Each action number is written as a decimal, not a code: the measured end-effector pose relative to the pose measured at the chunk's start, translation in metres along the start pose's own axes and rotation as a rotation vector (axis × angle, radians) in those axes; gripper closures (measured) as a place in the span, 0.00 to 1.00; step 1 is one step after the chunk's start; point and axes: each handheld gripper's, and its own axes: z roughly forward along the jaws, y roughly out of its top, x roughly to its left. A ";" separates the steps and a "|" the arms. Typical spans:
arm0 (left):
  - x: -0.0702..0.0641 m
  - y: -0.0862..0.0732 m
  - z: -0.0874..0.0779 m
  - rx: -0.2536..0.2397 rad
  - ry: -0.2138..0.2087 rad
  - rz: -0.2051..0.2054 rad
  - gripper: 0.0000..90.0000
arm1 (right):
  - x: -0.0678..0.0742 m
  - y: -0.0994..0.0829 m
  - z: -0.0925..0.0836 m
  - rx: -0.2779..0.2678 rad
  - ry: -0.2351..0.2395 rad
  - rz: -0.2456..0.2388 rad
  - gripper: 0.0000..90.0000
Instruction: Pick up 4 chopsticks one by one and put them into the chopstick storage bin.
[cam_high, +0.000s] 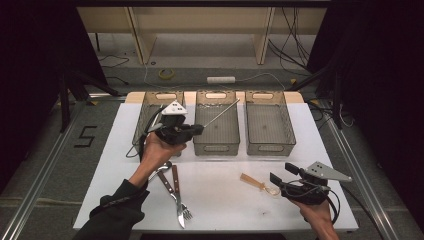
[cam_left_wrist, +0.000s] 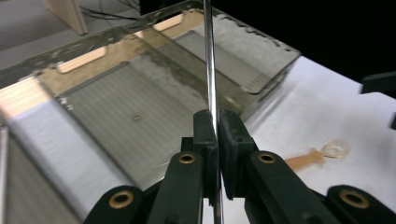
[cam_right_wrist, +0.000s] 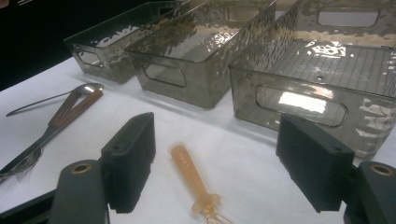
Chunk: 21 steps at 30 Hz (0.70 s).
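Observation:
My left gripper (cam_high: 198, 129) is shut on a thin metal stick (cam_high: 222, 111), which slants up and to the right over the middle bin (cam_high: 216, 145). In the left gripper view the stick (cam_left_wrist: 210, 70) rises from between the closed jaws of this gripper (cam_left_wrist: 216, 119), above the bin's ribbed floor (cam_left_wrist: 116, 116). My right gripper (cam_high: 281, 173) hovers open near the table's front right, just right of an orange-handled utensil (cam_high: 256, 183). In the right gripper view that utensil (cam_right_wrist: 189, 172) lies on the white top between the spread jaws of the right gripper (cam_right_wrist: 224, 158), untouched.
Three smoky clear bins stand in a row at the back: the left bin (cam_high: 150, 112), the middle one, the right bin (cam_high: 267, 145). A spoon, fork and knife with brown handles (cam_high: 174, 192) lie at the front left, near my left forearm. The white table (cam_high: 225, 205) ends close in front.

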 end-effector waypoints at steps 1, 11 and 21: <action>0.005 -0.001 -0.001 0.000 0.010 -0.009 0.95 | 0.000 0.000 0.000 0.000 0.000 0.002 0.33; 0.050 -0.016 -0.015 -0.040 0.105 -0.122 0.95 | 0.000 0.000 0.000 0.000 0.000 0.002 0.33; 0.081 -0.035 -0.026 -0.072 0.189 -0.198 0.95 | 0.000 0.000 0.001 0.001 0.002 -0.001 0.33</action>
